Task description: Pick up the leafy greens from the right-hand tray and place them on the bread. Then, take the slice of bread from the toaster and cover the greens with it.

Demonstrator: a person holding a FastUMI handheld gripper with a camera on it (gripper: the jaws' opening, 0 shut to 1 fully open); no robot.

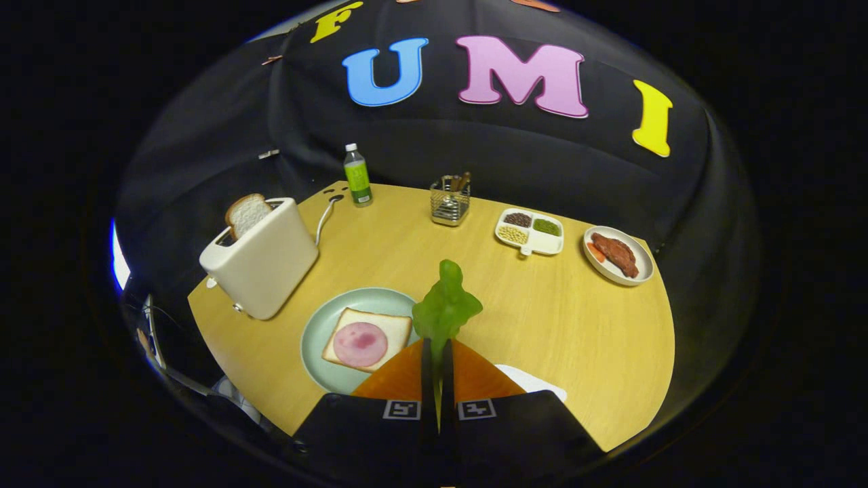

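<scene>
My gripper (pixel 437 347) is shut on the leafy greens (pixel 445 306), which stick up and forward from between the fingertips, held above the table. Just left of the fingers a pale green plate (pixel 319 322) carries a slice of bread (pixel 400 325) topped with a round pink slice of ham (pixel 360 343). Further left stands a white toaster (pixel 261 266) with a second slice of bread (pixel 246 213) poking out of its slot. A white tray (pixel 536 383) peeks out from behind the right finger.
At the back of the round wooden table (pixel 576 318) stand a green-labelled bottle (pixel 357 175) and a wire utensil holder (pixel 450 201). To the right are a divided white dish of beans and seeds (pixel 530 232) and a plate with meat (pixel 618 255).
</scene>
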